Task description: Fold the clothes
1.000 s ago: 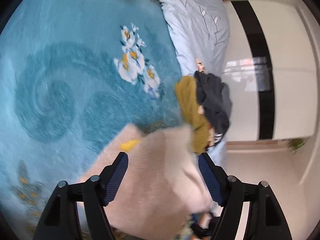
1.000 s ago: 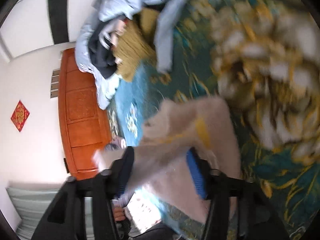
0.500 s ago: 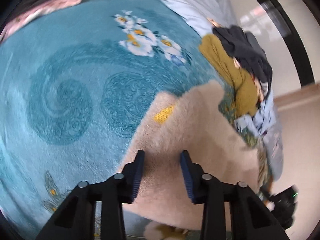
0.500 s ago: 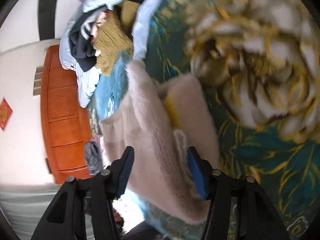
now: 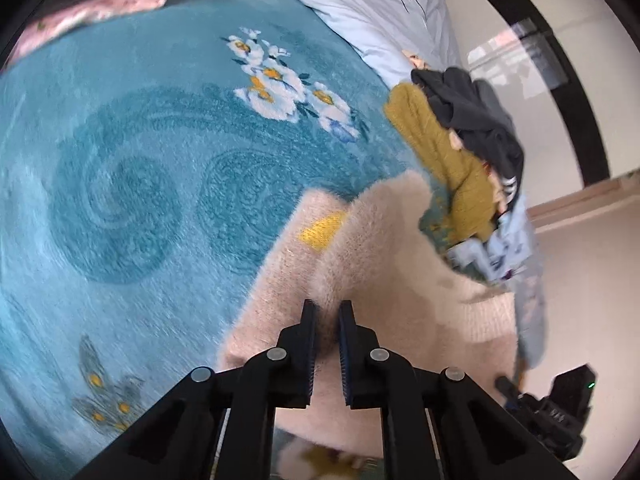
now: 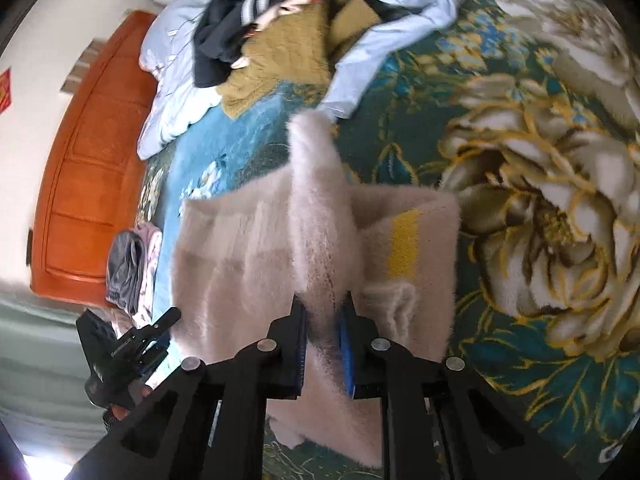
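A fluffy pale pink sweater [image 5: 380, 264] with a yellow patch [image 5: 320, 232] lies partly folded on a teal floral blanket [image 5: 120, 184]. My left gripper [image 5: 328, 312] is shut on a pinched ridge of the sweater near its lower edge. In the right wrist view the same pink sweater [image 6: 240, 248] shows its yellow stripe [image 6: 404, 244]. My right gripper [image 6: 322, 308] is shut on a raised fold of it. The left gripper's body [image 6: 120, 356] shows at the sweater's far side.
A pile of unfolded clothes lies beyond the sweater: a mustard sweater [image 5: 444, 160], a dark garment [image 5: 476, 120] and a light blue shirt [image 6: 384, 28]. Folded grey and pink clothes [image 6: 132, 268] sit near an orange wooden headboard [image 6: 84, 168]. A light blue duvet [image 5: 380, 4] lies at the back.
Both grippers have closed from open onto folds of the pink sweater. The sweater has been drawn up into ridges between the fingers.
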A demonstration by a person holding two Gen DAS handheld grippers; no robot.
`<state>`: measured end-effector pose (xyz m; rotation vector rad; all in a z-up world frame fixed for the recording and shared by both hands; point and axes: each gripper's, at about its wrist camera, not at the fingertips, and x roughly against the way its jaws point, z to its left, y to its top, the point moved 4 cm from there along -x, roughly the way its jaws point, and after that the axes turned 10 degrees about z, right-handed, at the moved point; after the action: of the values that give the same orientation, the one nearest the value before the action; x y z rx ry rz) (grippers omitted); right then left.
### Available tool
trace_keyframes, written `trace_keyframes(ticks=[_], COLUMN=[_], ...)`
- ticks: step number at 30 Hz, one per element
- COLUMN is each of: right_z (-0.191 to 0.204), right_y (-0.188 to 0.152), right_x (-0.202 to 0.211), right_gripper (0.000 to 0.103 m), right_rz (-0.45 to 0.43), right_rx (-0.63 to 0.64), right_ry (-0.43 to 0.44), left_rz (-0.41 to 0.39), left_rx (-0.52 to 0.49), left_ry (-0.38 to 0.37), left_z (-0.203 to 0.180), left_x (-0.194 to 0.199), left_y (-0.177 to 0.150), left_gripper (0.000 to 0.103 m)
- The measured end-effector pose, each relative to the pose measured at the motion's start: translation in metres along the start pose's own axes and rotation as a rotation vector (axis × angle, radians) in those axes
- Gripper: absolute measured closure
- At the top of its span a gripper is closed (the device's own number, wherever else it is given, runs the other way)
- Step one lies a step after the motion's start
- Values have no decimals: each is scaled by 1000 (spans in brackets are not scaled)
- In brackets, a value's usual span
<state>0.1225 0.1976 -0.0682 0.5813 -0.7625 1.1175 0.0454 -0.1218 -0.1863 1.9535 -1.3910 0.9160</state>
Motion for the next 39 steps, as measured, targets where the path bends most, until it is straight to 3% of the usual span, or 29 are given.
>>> trace_keyframes(ticks=[3,7,10,13,22,24,25,26,27,29,33,36,39], right_z=[11,1,-22,-37,-27,-29,-30,-32,-35,-37,-41,-43,-46], right_y=[-3,-11,-17,-20,-12,-12,-12,-12,-12,-13,-14,-15,-16], right_x=[12,24,13,-8,-4,-1,1,2,3,-2,-17,-28,-40], right_gripper=[91,91,91,91,87,77,71,55,40,32,26,23,23], right_rz=[-8,-19,10,36,63,49,41,29,16,17,36,50,64], right_rx=[48,33,-22,-70,-19,-18,-19,-21,-26,-35,-51,-64,-76], right_ry=[35,50,15,-19,-45,-40,-38,-34,-28,-13,17,39,61], left_rz=[9,58,62,59,51,35,26,15,4,8,62,96,112], left_rx=[55,98,116,73,10,-5,-9,-3,4,15,11,-68,-93], left_ry=[-34,67,75,114,98,106,107,95,83,82,141,198,161], left_z=[7,24,29,23,7,2,0,0,1,5,16,15,15], left_x=[8,-1,-9,-11,-2,3,5,5,6,-1,-27,-41,-46], left_y=[-3,-9,-11,-10,-2,1,2,5,8,13,21,27,35], left_gripper=[93,93,93,92,89,71,45,27,25,24,24,22,20])
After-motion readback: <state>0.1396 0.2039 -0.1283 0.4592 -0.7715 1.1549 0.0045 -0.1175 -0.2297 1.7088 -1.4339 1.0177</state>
